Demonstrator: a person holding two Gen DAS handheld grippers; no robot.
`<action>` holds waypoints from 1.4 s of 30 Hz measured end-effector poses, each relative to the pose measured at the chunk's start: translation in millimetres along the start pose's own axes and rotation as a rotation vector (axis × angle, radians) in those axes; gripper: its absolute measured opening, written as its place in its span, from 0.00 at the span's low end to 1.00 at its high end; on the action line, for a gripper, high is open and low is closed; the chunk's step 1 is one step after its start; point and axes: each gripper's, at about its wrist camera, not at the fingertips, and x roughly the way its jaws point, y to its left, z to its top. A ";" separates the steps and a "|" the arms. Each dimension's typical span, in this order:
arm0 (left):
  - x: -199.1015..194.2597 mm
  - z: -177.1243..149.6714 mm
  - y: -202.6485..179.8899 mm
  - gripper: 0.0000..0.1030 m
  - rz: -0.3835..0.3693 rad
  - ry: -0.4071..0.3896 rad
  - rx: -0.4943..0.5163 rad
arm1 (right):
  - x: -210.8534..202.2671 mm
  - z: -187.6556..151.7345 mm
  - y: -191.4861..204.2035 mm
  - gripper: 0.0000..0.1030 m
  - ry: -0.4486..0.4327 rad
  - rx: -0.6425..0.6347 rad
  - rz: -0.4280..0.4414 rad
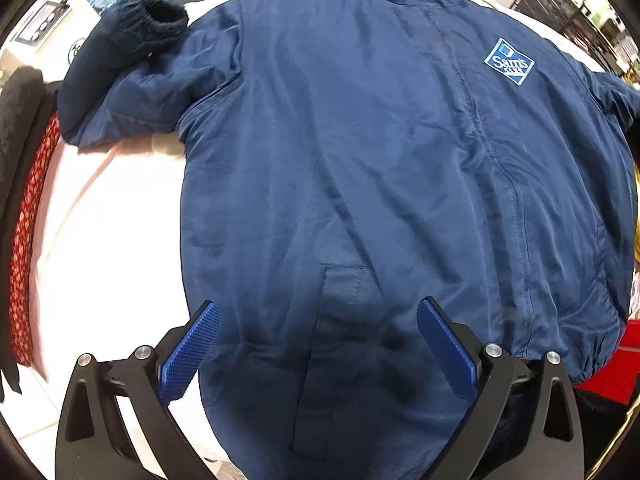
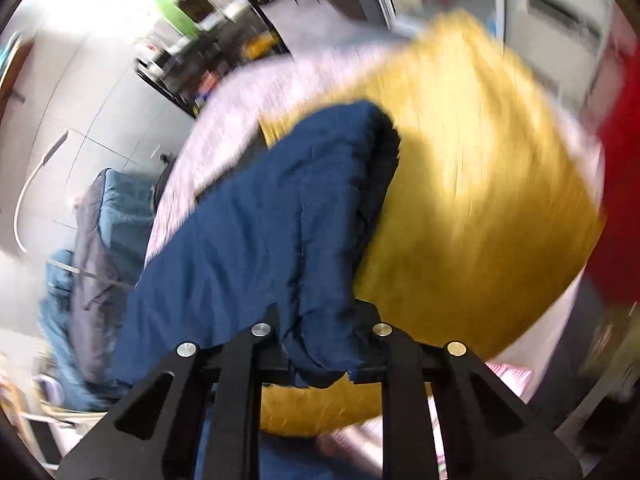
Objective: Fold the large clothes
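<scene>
A large navy jacket point(image 1: 360, 160) with a Sam's Club patch point(image 1: 509, 62) lies front up on a pale pink surface point(image 1: 104, 240). Its left sleeve point(image 1: 120, 68) is bent, with the cuff near the collar side. My left gripper point(image 1: 318, 316) is open and hovers over the jacket's hem, with the blue pads point(image 1: 196, 348) apart and holding nothing. In the right wrist view, my right gripper point(image 2: 324, 344) is shut on the jacket's other sleeve point(image 2: 272, 224), which drapes over the jaws. That view is blurred.
A red patterned cloth point(image 1: 28, 240) lies along the left edge of the surface. A yellow garment point(image 2: 480, 200) and a grey cloth point(image 2: 240, 112) lie under the held sleeve. A blue-grey garment pile point(image 2: 96, 248) sits on the left. A black wire rack point(image 1: 568, 12) stands at the back right.
</scene>
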 end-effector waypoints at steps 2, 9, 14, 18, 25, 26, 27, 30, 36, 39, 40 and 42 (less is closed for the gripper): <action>0.1 -0.3 3.4 0.94 -0.004 -0.002 -0.016 | -22.9 25.0 14.4 0.15 -0.083 -0.070 -0.027; 1.5 1.5 13.0 0.94 -0.015 -0.017 -0.062 | -72.9 100.1 58.1 0.15 -0.248 -0.210 -0.103; 2.4 -0.7 19.3 0.94 -0.015 -0.021 -0.101 | -58.0 70.5 108.5 0.15 -0.219 -0.345 -0.115; 2.7 -4.5 27.3 0.94 -0.012 -0.017 -0.139 | -45.4 29.2 157.8 0.15 -0.185 -0.484 -0.094; -2.2 -7.7 42.7 0.94 -0.013 -0.040 -0.203 | -36.1 -81.1 273.7 0.15 -0.073 -0.773 0.049; -2.1 -8.6 43.7 0.94 -0.011 -0.041 -0.206 | -34.5 -98.7 289.0 0.15 -0.051 -0.811 0.068; -1.9 -9.6 44.5 0.94 -0.009 -0.042 -0.207 | -30.0 -116.6 303.6 0.15 -0.031 -0.850 0.086; -0.8 -13.9 47.4 0.94 -0.001 -0.040 -0.212 | -24.7 -190.4 343.7 0.15 0.016 -0.994 0.143; -0.2 -24.9 60.5 0.94 0.008 -0.040 -0.253 | -14.9 -323.4 394.0 0.15 0.171 -1.202 0.248; 2.4 -31.8 70.3 0.94 0.014 -0.034 -0.287 | -3.0 -384.8 407.4 0.15 0.266 -1.281 0.268; 3.5 -33.1 72.0 0.94 0.014 -0.030 -0.295 | 3.0 -406.5 408.7 0.15 0.293 -1.315 0.269; 5.9 -36.8 77.0 0.94 0.015 -0.022 -0.313 | 14.0 -437.0 407.0 0.15 0.316 -1.364 0.257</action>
